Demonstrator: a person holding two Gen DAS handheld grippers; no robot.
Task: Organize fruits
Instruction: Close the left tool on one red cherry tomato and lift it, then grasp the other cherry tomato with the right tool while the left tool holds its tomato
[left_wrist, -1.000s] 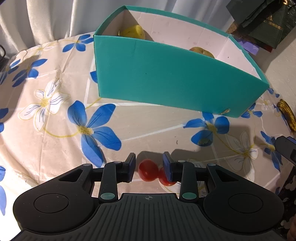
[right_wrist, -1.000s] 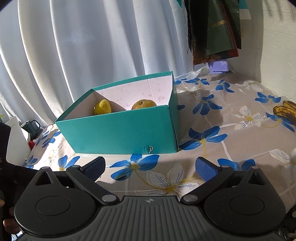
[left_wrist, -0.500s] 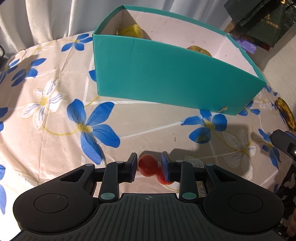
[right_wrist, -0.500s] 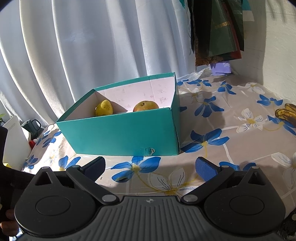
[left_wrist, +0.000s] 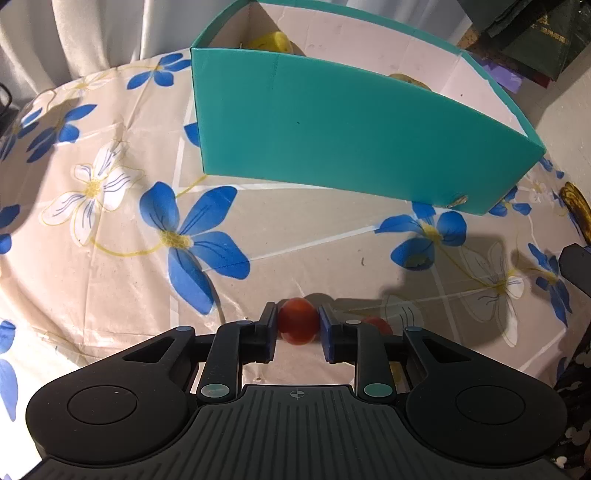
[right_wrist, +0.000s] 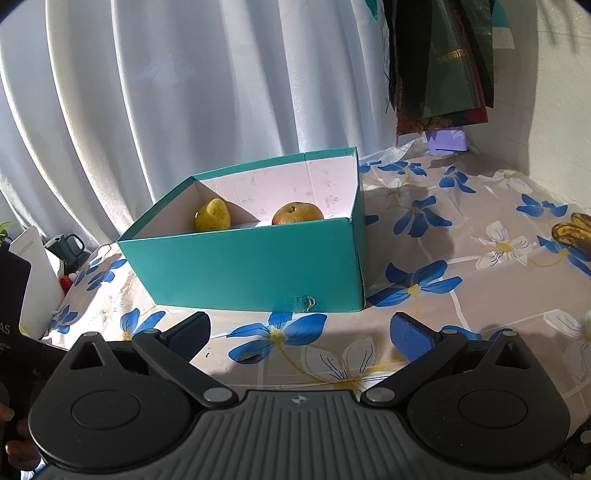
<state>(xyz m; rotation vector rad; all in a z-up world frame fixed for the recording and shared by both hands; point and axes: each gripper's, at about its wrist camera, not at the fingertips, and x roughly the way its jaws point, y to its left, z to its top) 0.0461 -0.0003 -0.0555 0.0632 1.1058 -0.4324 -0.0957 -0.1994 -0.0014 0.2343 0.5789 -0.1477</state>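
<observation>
Two grippers, one teal box, four fruits clearly seen plus a dark banana or two.

Red tomatoes — two, both small, round, glossy. One tomato sits between the blue pads of the left gripper, pressed on both sides; the jaws are drawn in as far as the fruit allows. It lies low over the flowered tablecloth, well in front of the box's long teal wall. The second tomato is just to the right of the first, half hidden behind the gripper's right finger, resting on the cloth.

Inside the box — two fruits. A yellow pear-shaped fruit, speckled, stands in the left corner; a rounder yellow-red apple lies to its right, near the box's middle. Both are apart from each other. The box interior is white, with a small torn flap low on the front wall.

Right of the box, well apart, a browned banana lies at the table's edge; whether it is one or two cannot be told.

The right gripper hangs in front of the box with jaws spread wide, nothing between them.
</observation>
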